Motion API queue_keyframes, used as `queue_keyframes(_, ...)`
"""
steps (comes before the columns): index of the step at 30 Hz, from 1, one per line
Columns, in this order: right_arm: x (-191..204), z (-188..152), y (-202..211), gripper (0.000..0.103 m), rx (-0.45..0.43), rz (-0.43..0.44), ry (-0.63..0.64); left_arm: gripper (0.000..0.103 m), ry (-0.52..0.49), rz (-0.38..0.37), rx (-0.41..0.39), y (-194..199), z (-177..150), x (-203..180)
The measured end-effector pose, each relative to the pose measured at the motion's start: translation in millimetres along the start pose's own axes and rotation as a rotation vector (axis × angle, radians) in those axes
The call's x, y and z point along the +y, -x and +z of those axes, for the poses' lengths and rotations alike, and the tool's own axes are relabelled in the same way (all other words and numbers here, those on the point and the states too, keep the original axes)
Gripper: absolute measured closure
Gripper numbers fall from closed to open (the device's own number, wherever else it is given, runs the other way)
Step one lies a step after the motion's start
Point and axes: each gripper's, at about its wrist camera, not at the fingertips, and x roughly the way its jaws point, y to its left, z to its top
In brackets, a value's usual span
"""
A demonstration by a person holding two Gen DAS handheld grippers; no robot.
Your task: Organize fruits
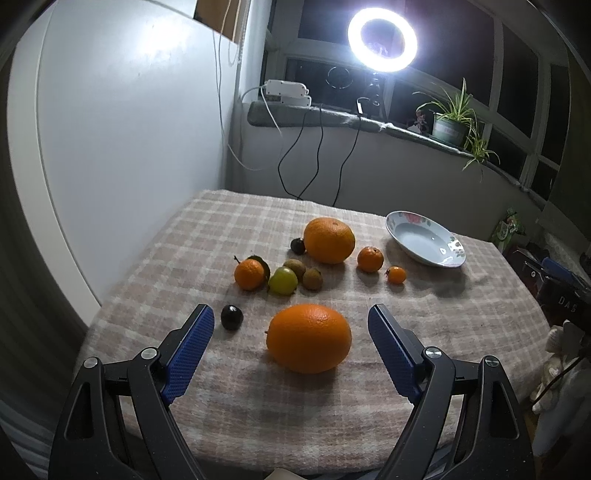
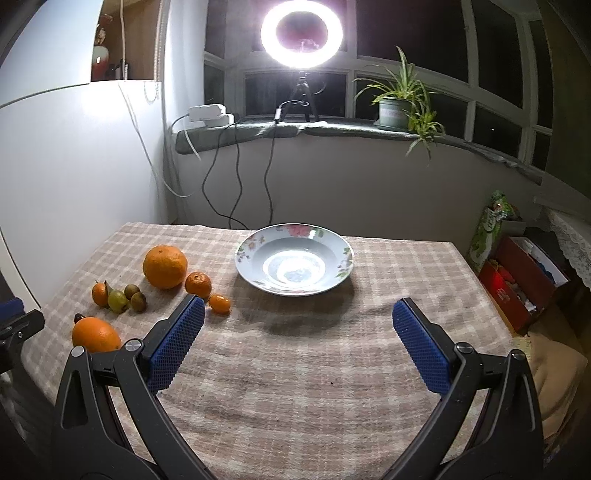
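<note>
1. One container: a floral-rimmed plate (image 2: 343, 254), shallow and bowl-like, stands on the checked cloth (image 2: 295, 369) toward the far right of the table. Its well holds nothing but the glare of the ring light (image 2: 302, 33).
2. Ten fruits, all lying on the cloth outside the plate, to its left.
3. Near large orange (image 1: 308, 338): lies between the spread fingers of my left tongs (image 1: 291, 323), touching neither pad.
4. Near dark fruit (image 1: 232, 316): just beyond my left tongs' left fingertip.
5. Cluster, mid-table: leafy tangerine (image 1: 249, 273), green fruit (image 1: 283, 280) and two brown kiwi-like fruits (image 1: 312, 278), close together.
6. Far large orange (image 1: 328, 240), with a second dark fruit (image 1: 297, 246) just beside it on the left.
7. Small tangerine (image 1: 370, 259) and tiny kumquat (image 1: 396, 274): nearest the plate, apart from it.
8. My right tongs (image 2: 297, 314): fingers wide apart, gripping nothing, over bare cloth in front of the plate.
9. My left tongs: fingers wide apart, gripping nothing.
</note>
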Motion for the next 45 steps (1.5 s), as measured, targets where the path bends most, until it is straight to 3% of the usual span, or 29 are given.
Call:
queue_keyframes(5, 6, 2, -8, 0.000, 0.013, 0.069, 0.008, 0.017, 0.042, -0.034, 0.034, -11, -4, 10)
queue_keyframes(9, 7, 4, -21, 0.000, 0.063, 0.202, -0.041, 0.018, 0.120, -0.108, 0.079, -23, -9, 23)
queue_keyframes(15, 33, 0, -54, 0.000, 0.209, 0.454, -0.062, 0.019, 0.229, -0.197, 0.134, -41, -15, 39)
queue_keyframes(20, 67, -14, -81, 0.003, 0.365, 0.614, -0.076, 0.020, 0.224, -0.217, 0.148, -46, -18, 38)
queue_keyframes(26, 106, -31, -111, 0.007, 0.506, 0.696, -0.087, 0.021, 0.184, -0.237, 0.170, -53, -19, 33)
queue_keyframes(34, 125, -40, -137, 0.010, 0.641, 0.788, -0.148, 0.024, 0.102, -0.221, 0.187, -63, -20, 23)
queue_keyframes(45, 149, -48, -150, 0.025, 0.731, 0.855, -0.146, 0.024, 0.054, -0.235, 0.205, -74, -21, 17)
